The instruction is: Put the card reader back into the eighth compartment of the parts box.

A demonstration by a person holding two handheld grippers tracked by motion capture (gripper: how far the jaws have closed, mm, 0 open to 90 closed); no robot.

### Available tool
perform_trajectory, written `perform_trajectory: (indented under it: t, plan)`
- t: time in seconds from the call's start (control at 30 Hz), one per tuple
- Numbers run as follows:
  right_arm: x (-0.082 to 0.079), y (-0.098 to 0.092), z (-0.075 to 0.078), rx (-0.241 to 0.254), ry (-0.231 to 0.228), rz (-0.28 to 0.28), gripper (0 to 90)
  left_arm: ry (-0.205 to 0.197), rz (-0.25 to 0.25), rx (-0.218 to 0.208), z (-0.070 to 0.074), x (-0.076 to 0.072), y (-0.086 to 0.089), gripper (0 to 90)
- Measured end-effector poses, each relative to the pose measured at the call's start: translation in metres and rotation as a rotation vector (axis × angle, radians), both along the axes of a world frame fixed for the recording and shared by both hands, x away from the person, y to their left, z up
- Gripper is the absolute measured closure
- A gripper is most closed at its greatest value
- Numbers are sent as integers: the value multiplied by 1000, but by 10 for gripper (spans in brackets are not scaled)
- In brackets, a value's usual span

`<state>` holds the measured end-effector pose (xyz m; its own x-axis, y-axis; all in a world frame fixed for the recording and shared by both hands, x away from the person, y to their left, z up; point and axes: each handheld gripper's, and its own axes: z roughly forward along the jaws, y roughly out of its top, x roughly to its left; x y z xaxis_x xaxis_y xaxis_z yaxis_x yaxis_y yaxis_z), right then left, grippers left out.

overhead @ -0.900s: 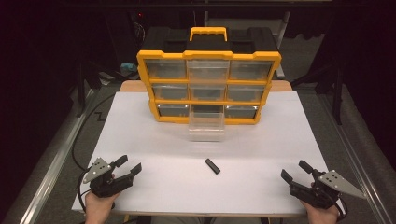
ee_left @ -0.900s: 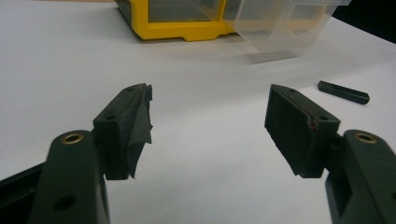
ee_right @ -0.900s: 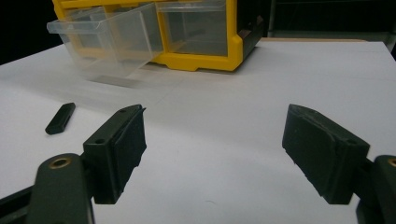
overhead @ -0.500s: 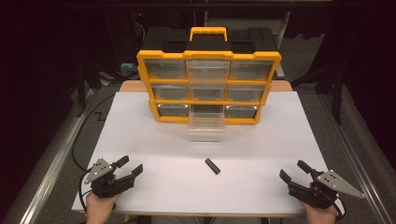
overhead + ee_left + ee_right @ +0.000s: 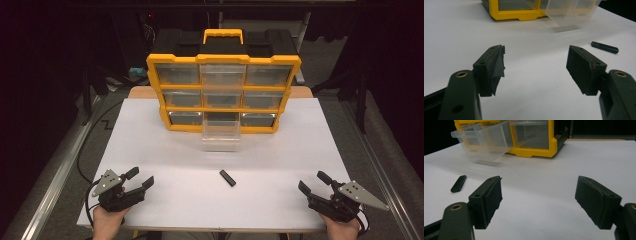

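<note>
High view shows the small black part lying loose before the pulled-out clear drawer of the yellow organizer. Nothing looks begun: left gripper and right gripper rest at the table's near edge, jaws apart, empty

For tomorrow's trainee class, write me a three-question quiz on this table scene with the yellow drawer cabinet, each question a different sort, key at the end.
1. True or false: the bottom middle drawer of the yellow cabinet is pulled out.
2. Multiple choice: the small black bar lies (A) inside a drawer, (B) on the white table between cabinet and grippers, (C) in a gripper.
3. Fill in: the left gripper and right gripper both have jaws that are ____.

Key: 1 true; 2 B; 3 open.
</note>
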<state>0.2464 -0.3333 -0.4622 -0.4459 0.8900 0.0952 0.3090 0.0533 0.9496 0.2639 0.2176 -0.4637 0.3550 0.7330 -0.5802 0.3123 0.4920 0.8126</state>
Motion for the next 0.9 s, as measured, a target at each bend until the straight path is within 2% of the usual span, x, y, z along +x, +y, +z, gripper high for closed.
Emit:
perform_trajectory:
  t: [0.37, 0.6, 0.9]
  plan:
    - [2, 6, 1, -6, -3, 17, 222, 1, -4, 0, -1, 1, -1, 314]
    - [4, 18, 1, -36, -9, 50, 226, 3, -1, -2, -1, 1, -2, 311]
    - [5, 26, 1, -36, -18, 79, 238, 3, -1, -2, -1, 2, -1, 310]
